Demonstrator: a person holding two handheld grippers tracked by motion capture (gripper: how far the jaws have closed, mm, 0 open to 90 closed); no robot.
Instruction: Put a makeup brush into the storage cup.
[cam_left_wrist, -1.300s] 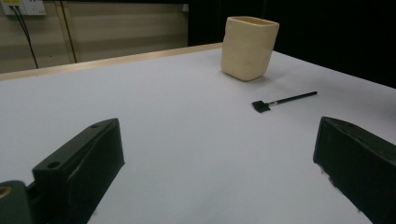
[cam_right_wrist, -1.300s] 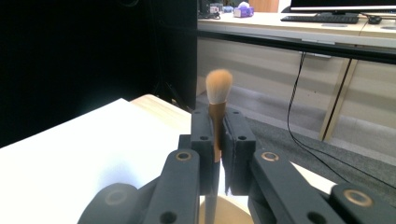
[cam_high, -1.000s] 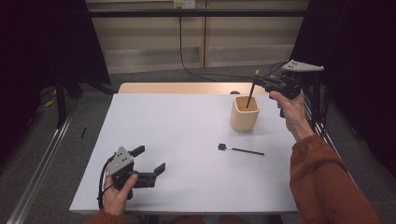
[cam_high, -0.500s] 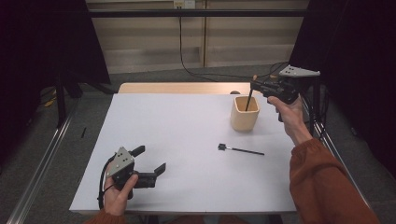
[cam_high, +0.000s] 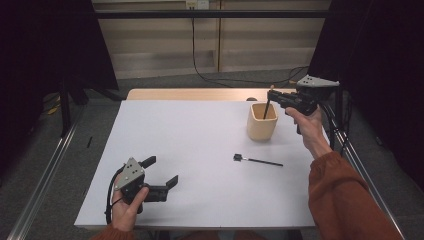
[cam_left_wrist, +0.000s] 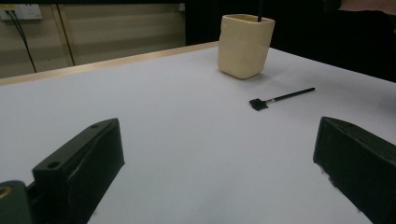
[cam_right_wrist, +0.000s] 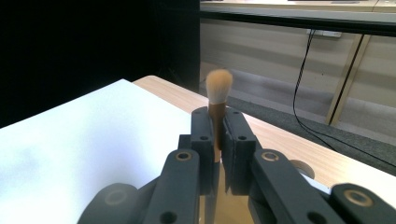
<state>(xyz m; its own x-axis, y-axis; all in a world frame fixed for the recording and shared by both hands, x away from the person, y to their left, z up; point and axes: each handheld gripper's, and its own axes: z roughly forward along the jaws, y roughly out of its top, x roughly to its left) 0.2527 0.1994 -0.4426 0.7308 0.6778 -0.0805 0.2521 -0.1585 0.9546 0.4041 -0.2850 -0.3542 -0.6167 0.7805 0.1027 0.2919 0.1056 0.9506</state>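
Note:
A cream cup (cam_high: 262, 121) (cam_left_wrist: 244, 44) stands on the white table at the back right. My right gripper (cam_high: 274, 98) (cam_right_wrist: 217, 135) hovers just above the cup, shut on a makeup brush (cam_right_wrist: 218, 95) with a tan bristle tip pointing up; the brush's dark handle (cam_high: 266, 107) reaches down into the cup. A second, small black brush (cam_high: 257, 160) (cam_left_wrist: 280, 98) lies flat on the table in front of the cup. My left gripper (cam_high: 162, 173) (cam_left_wrist: 219, 163) rests near the front left edge, open, with nothing between its fingers.
The white tabletop (cam_high: 200, 150) has a wooden strip (cam_high: 190, 94) along its far edge. Cables (cam_high: 205, 75) run over the floor behind it. Dark curtains hang on both sides, and a metal rail (cam_high: 47, 170) runs along the floor at the left.
My right gripper has sunk a little and shifted left toward the cup with the brush, so the handle sits deeper in the cup. The left gripper has stayed still.

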